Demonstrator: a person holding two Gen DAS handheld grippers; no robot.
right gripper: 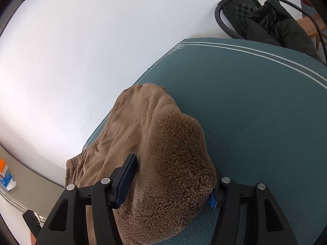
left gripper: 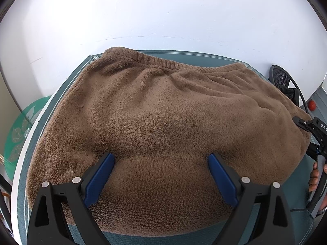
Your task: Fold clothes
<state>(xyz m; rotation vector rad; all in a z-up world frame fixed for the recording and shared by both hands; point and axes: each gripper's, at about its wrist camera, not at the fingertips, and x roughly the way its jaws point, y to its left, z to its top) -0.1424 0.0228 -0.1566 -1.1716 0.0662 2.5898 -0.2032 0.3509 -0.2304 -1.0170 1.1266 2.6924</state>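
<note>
A brown fleece garment (left gripper: 159,106) with an elastic waistband at its far edge lies spread over a teal mat (left gripper: 184,236). My left gripper (left gripper: 161,163) hovers low over the garment's near part, its blue-padded fingers (left gripper: 102,175) wide apart and open, with fleece lying between and under them. In the right wrist view my right gripper (right gripper: 171,183) is shut on a thick bunched fold of the brown fleece garment (right gripper: 173,153) at its right end, raised off the teal mat (right gripper: 255,112). The fabric hides most of its right finger. The right gripper (left gripper: 302,124) and a hand also show at the left wrist view's right edge.
The mat lies on a white table (left gripper: 143,16). A black mesh chair (right gripper: 235,10) with dark cloth on it stands behind the table's far right. A green patterned round surface (left gripper: 20,126) sits lower at the left. Small boxes (right gripper: 6,175) lie off the table.
</note>
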